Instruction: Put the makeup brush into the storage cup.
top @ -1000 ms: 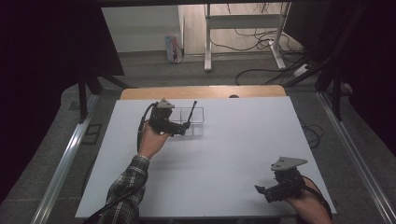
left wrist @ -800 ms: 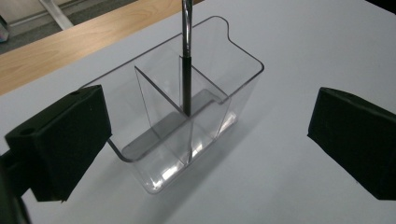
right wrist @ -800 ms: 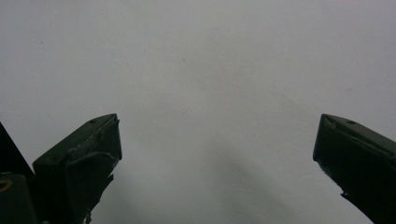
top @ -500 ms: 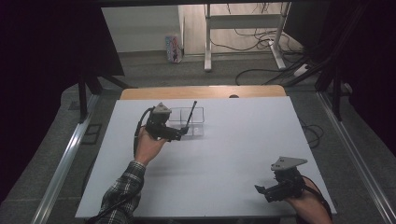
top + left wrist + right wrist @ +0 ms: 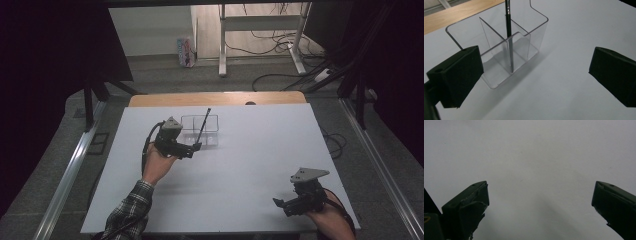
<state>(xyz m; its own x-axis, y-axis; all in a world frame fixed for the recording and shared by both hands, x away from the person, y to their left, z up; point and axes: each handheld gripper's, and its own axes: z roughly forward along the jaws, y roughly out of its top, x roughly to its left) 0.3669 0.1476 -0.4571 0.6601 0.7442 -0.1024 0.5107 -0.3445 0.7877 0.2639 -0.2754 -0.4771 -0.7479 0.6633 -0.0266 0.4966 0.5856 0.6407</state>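
**Pen stands in the organizer, left claw spread wide beside it**

The left claw [image 5: 196, 146] hangs just at the 7 o'clock side of the clear organizer [image 5: 187, 121], its jaws wide apart with nothing between them. In the left gripper view the organizer [image 5: 537, 37] sits between and beyond the two black jaws, a little toward the left one. The black pen [image 5: 509, 32] stands nearly upright in a compartment next to the middle divider, its tip on the organizer floor and its top leaning toward 1 o'clock in the high view [image 5: 204, 122].

By the look of it, the placing step is over: the pen rests in its slot, clear of the jaws. The next move calls for drawing the left claw away toward 7 o'clock without nudging the light plastic wall, which could slide on the white bench [image 5: 260, 150].

The right claw [image 5: 280, 205] rests near the bench's 5 o'clock corner, well apart from the organizer, jaws wide open over bare surface.
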